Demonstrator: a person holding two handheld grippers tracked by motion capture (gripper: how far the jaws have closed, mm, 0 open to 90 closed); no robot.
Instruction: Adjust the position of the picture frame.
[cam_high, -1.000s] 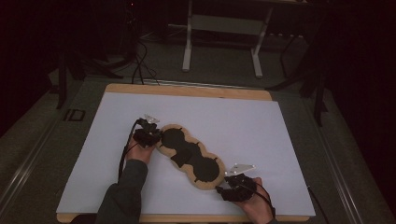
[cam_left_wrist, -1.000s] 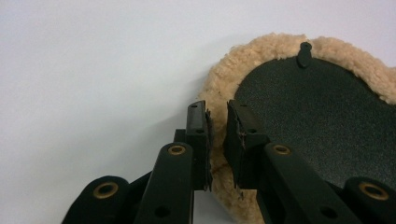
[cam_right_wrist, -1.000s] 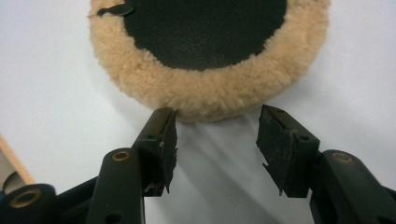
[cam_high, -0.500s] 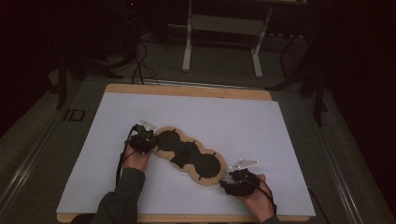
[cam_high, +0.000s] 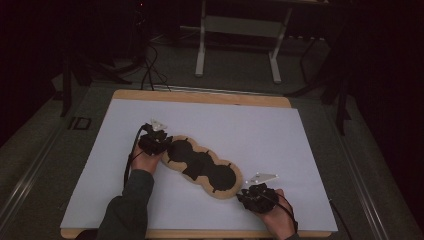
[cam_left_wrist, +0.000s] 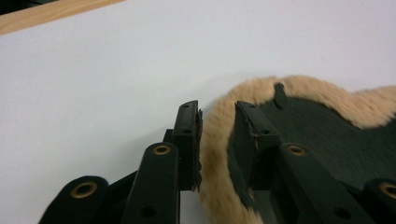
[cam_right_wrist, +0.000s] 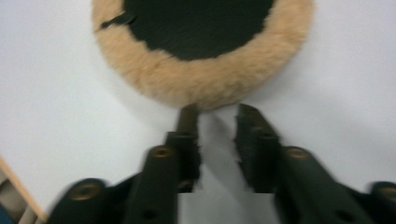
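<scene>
Fleece pad (cam_high: 202, 166), tan-edged with three joined black rounds, lies flat and slantwise on the white sheet (cam_high: 235, 120) that covers the counter (cam_high: 200, 96). All places below are taken from the pad.

Left gripper (cam_high: 159, 146) is at the pad's upper-left end. In the left gripper view its fingers (cam_left_wrist: 189, 140) straddle the pad's fleece rim (cam_left_wrist: 215, 154), one outside on the sheet, one over the black face; they have just been opening, the gap is narrow, and the outer finger looks just clear of the fleece. I cannot tell whether the inner finger touches it.

Right gripper (cam_high: 248, 194) is just off the pad's lower-right end. In the right gripper view its fingers (cam_right_wrist: 254, 135) have just been closing to a narrow gap with only bare sheet between them; the tips stop just short of the fleece edge (cam_right_wrist: 205, 86).

Open room: broad bare sheet beyond the pad toward the far wooden edge and to the right; a narrower strip between the pad and the near counter edge (cam_high: 200, 233).
</scene>
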